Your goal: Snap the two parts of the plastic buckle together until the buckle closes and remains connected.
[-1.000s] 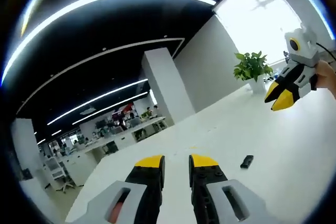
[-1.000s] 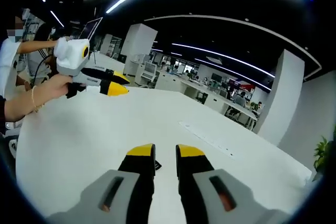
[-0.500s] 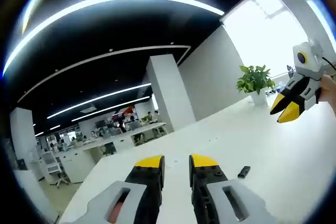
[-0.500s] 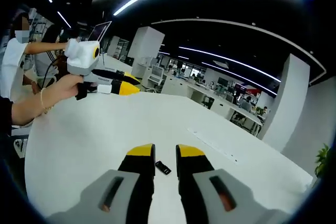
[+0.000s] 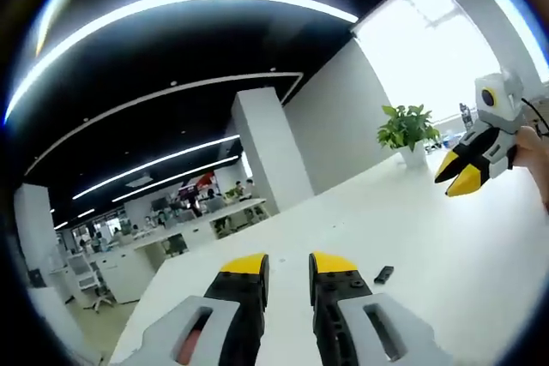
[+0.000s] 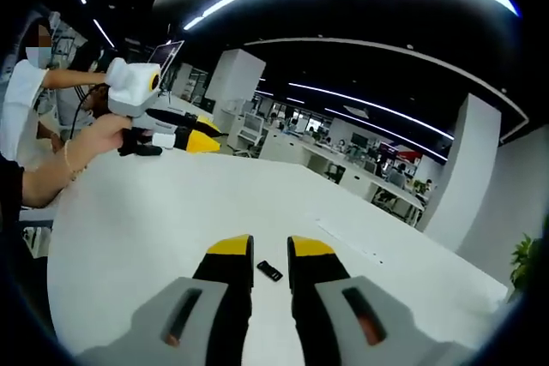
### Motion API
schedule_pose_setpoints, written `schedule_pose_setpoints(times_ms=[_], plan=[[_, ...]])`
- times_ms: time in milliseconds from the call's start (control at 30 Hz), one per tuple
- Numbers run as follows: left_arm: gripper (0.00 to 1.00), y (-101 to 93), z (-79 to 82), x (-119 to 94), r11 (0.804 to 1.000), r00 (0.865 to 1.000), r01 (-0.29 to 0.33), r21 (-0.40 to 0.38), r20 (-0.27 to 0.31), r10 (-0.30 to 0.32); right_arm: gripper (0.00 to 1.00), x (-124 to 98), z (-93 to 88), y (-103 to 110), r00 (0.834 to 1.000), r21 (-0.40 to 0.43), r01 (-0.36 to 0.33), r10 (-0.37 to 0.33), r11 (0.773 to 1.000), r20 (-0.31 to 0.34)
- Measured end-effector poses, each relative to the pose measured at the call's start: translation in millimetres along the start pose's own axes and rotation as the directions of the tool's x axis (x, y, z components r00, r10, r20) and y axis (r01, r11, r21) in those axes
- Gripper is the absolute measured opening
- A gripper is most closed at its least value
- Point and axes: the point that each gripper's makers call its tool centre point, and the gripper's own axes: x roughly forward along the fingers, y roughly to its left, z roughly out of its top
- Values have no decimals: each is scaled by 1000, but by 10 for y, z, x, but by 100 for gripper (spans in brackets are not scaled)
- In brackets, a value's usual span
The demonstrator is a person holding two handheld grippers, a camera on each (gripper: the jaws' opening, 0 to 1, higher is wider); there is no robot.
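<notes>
- Your left tongs (image 5: 287, 265) rise from the bottom of the left gripper view, yellow tips spread a little apart, nothing between them, held above the white bench (image 5: 446, 246).
- Your right tongs (image 6: 269, 248) rise the same way in the right gripper view: tips slightly parted, empty, above the bench (image 6: 129, 212).
- The buckle (image 5: 383, 274) is a small dark piece lying flat on the bench, just right of your left tongs' right tip in the left gripper view. Not touching the tongs.
- In the right gripper view the buckle (image 6: 269, 271) shows in the gap between your right tongs' tips, lying on the bench beyond them. Too small to tell whether it is one part or two joined.
- Your right tongs (image 5: 456, 181) enter the left gripper view at the far right, held in your hand (image 5: 533, 150), up off the bench, yellow tips pointing down-left. Tips look close together from this angle; cannot tell more here.
- Your left tongs (image 6: 196, 138) enter the right gripper view at upper left, gripped by your hand (image 6: 107, 135), tips pointing right, above the bench.
- A potted plant (image 5: 405, 130) stands at the far edge of the bench by the bright window (image 5: 429, 49).
- A white pillar (image 5: 270, 147) and rows of office desks (image 5: 171, 233) lie beyond.
</notes>
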Motion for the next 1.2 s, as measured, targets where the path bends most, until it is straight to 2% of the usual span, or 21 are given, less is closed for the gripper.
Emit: schedule_pose_setpoints(times_ms=[67,233,400,467,567,667,800,867,933,1067,1200], plan=[[18,-17,29,-75,1000,1000,-4,18,3,4,16,-52,3,70,1000,-5,-7,8,1000,14],[19,-72,70,-370,1000,999,-16,2,33,16,17,-201,7,271,999,-9,-22,23,1000,47],[19,-94,-3,-715,999,997,-40,-25,61,41,17,-309,-25,437,997,0,-36,36,999,66],[19,-97,-24,-820,999,997,-49,-13,66,49,17,-346,-35,503,997,3,-44,44,999,70],[19,-101,-124,-1007,998,998,-56,13,37,55,17,-402,-44,550,995,13,-44,43,999,91],[19,-54,-163,-1192,997,996,-83,4,38,83,17,-474,-78,566,995,26,-31,28,999,91],[18,-20,-155,-1391,993,992,-117,23,59,115,17,-627,-82,520,995,-14,19,-18,1000,94],[18,-53,-181,-1468,992,991,-122,39,55,120,18,-674,-119,505,996,-13,30,-29,999,81],[18,-116,-200,-1549,991,990,-124,51,66,121,18,-725,-131,454,993,29,53,-55,998,102],[19,-293,-271,-1659,992,995,-93,88,52,88,18,-839,-228,407,989,80,95,-103,992,104],[19,-370,-260,-1732,995,995,-76,58,76,71,17,-949,-261,384,985,81,134,-142,988,98]])
